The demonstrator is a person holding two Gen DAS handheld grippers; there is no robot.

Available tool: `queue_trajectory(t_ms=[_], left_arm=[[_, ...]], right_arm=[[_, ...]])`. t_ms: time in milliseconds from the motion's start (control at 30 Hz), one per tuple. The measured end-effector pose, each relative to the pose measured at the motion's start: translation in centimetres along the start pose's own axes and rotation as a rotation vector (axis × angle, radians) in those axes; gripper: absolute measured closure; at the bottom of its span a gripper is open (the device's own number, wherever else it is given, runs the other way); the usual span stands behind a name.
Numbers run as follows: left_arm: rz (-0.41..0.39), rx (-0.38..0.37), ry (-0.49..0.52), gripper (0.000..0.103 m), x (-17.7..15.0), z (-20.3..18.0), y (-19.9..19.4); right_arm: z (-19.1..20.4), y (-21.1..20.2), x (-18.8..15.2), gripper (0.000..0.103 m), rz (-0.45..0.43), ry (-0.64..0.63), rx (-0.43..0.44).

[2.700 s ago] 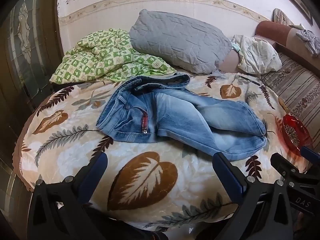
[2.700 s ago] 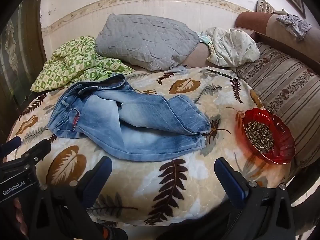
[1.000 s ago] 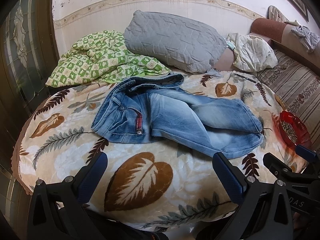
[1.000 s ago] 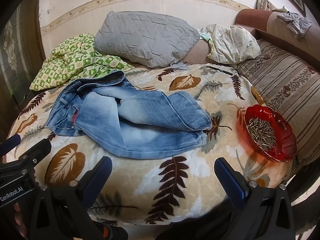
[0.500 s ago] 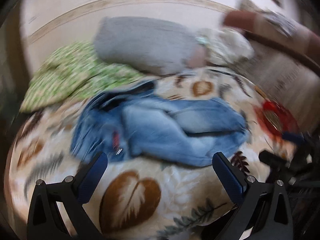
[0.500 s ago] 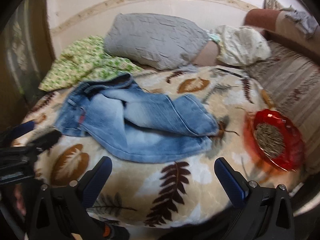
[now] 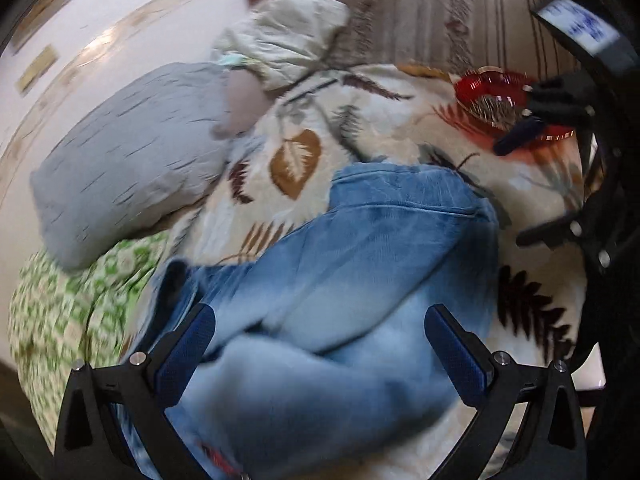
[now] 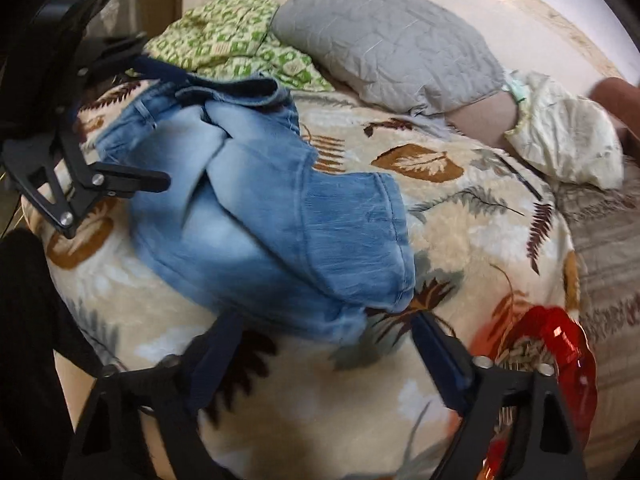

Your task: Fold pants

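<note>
1 pair of jeans (image 8: 260, 208) crumpled on bed blanket (image 8: 460, 240) | 2 pillows, 1 red bowl (image 8: 560, 344) | left hand-held gripper (image 7: 320, 344) gaping over denim | right hand-held gripper (image 8: 324, 344) just narrowing, nothing pinched yet

a bed with a leaf-print blanket (image 8: 460, 240) carries crumpled blue jeans (image 8: 260, 208), a grey pillow (image 8: 392, 40), a green patterned quilt (image 8: 224, 36), a cream bundle (image 8: 568, 136) and 1 red dish (image 8: 560, 352).

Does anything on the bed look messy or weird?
Yes. The jeans lie crumpled, legs crossed and bunched, not flat. A red bowl of seeds sits on the soft leaf-print blanket near its edge, where it looks easy to tip. Nothing has spilled.
</note>
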State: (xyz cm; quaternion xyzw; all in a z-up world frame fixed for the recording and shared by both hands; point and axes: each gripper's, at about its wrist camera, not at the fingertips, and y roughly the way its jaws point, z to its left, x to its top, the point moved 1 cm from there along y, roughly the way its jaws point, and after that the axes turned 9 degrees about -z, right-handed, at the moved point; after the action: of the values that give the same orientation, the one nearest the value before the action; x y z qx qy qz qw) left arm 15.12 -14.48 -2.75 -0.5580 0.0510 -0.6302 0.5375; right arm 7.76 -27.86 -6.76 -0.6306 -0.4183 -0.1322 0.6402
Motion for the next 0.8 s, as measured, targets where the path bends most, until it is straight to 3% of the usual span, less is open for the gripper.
queue_trajectory(t_ms=[133, 267, 333, 367, 400, 433, 500, 567, 667, 800], left_arm=[[-0.021, -0.068, 0.062, 0.000, 1.3, -1.5, 1.9], [-0.066, -0.122, 0.230, 0.000, 3.1, -3.7, 3.2], [-0.052, -0.164, 0.315, 0.000, 3.7, -4.4, 4.4], [-0.036, -0.178, 0.341, 0.000, 3.7, -4.6, 4.9], [-0.002, -0.202, 0.376, 0.005, 3.6, -4.9, 5.8], [0.029, -0.227, 0.393, 0.012, 3.4, -5.1, 6.3], [0.121, -0.290, 0.393, 0.079, 2.9, -5.1, 7.7], [0.140, -0.302, 0.352, 0.086, 2.5, -4.5, 7.8], [0.078, -0.295, 0.300, 0.094, 2.8, -3.1, 6.6], [-0.025, -0.238, 0.129, 0.096, 5.3, 1.1, 5.8]], right_arm=[[-1.9, 2.8, -0.1, 0.034, 0.061, 0.014, 0.069], [-2.5, 4.4, -0.4, 0.036, 0.090, 0.002, 0.102], [-2.7, 4.8, -0.4, 0.037, 0.084, 0.005, 0.123], [-2.8, 5.0, -0.4, 0.044, 0.082, 0.005, 0.135], [-2.9, 5.3, -0.4, 0.057, 0.088, 0.004, 0.142], [-3.0, 5.7, -0.5, 0.064, 0.106, 0.004, 0.147], [-3.3, 6.3, -0.6, 0.077, 0.127, 0.000, 0.146], [-3.5, 6.2, -0.5, 0.083, 0.123, 0.014, 0.161], [-3.8, 5.0, 0.5, 0.092, 0.092, 0.018, 0.166], [-5.9, 3.0, 3.8, 0.095, 0.016, 0.055, 0.134]])
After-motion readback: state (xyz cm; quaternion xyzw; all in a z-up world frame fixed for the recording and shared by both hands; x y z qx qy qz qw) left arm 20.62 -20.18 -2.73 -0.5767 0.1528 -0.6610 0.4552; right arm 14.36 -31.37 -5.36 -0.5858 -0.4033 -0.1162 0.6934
